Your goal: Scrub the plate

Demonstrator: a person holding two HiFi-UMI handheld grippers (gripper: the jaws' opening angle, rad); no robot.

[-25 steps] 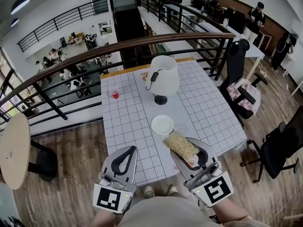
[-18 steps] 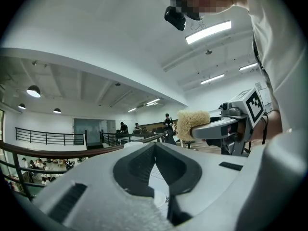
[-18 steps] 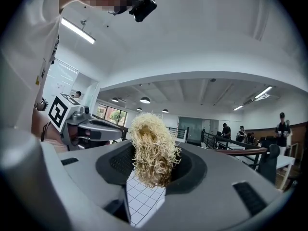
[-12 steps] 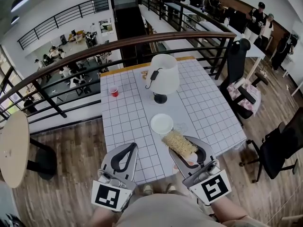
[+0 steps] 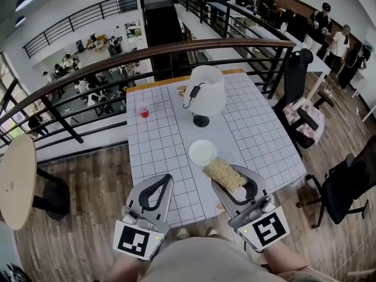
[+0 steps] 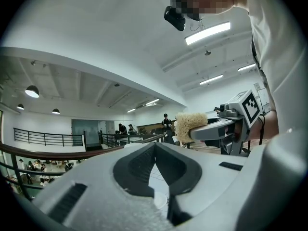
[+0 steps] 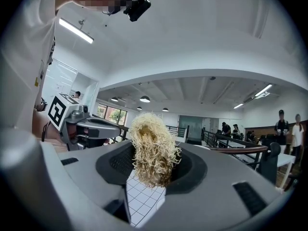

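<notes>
A small white plate [image 5: 202, 151] lies on the white gridded table [image 5: 158, 145], in front of a white lamp. My right gripper [image 5: 228, 181] is shut on a pale, stringy loofah scrubber [image 5: 223, 173], held in the air just nearer than the plate and apart from it. The right gripper view shows the scrubber [image 7: 152, 148] sticking up between the jaws. At the table's near edge to the left is my left gripper [image 5: 165, 179], its tips meeting with nothing between them. From the left gripper view, the scrubber [image 6: 189, 126] shows off to the right.
A white lamp [image 5: 205, 91] with a dark base stands behind the plate, and a red cup [image 5: 143, 110] sits at the far left. A railing [image 5: 117, 60] runs behind the table. A black chair [image 5: 296, 93] stands on the right, and a round table [image 5: 14, 181] on the left.
Both grippers have stayed almost where they were near the table's front edge, the scrubber still gripped. People in the background have moved.
</notes>
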